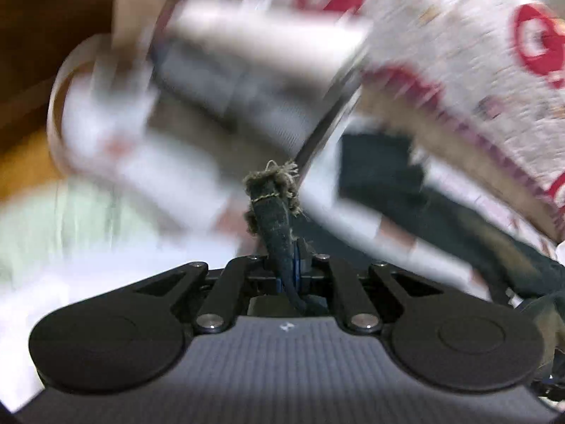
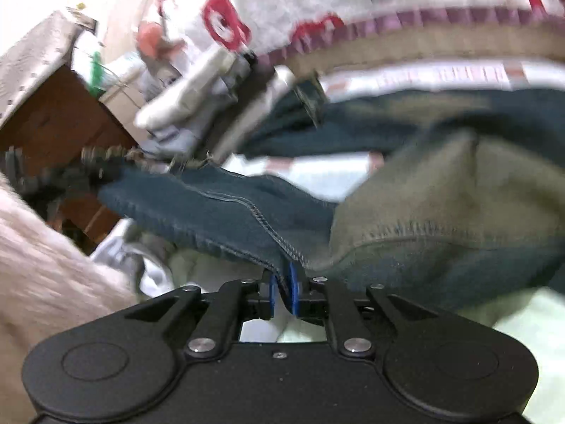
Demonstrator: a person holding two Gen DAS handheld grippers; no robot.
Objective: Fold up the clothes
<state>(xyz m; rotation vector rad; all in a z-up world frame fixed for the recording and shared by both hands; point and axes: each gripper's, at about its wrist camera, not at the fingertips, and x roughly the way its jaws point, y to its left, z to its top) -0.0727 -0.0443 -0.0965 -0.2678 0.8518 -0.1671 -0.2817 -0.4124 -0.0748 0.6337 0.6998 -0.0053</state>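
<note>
A dark blue denim garment with frayed hems is held by both grippers. In the left wrist view my left gripper (image 1: 287, 265) is shut on a bunched, frayed end of the denim (image 1: 273, 212), which sticks up between the jaws. In the right wrist view my right gripper (image 2: 282, 289) is shut on a stitched seam edge of the denim (image 2: 226, 205), which stretches away to the left; its olive inner side (image 2: 441, 212) folds over on the right. The background is motion-blurred.
A white blanket with red patterns (image 1: 459, 35) (image 2: 317, 0) lies beyond. A pale green sheet (image 1: 53, 219) (image 2: 529, 321) is underneath. A pinkish fluffy cloth (image 2: 42, 265) lies at the left, brown wooden furniture (image 2: 53, 130) behind it.
</note>
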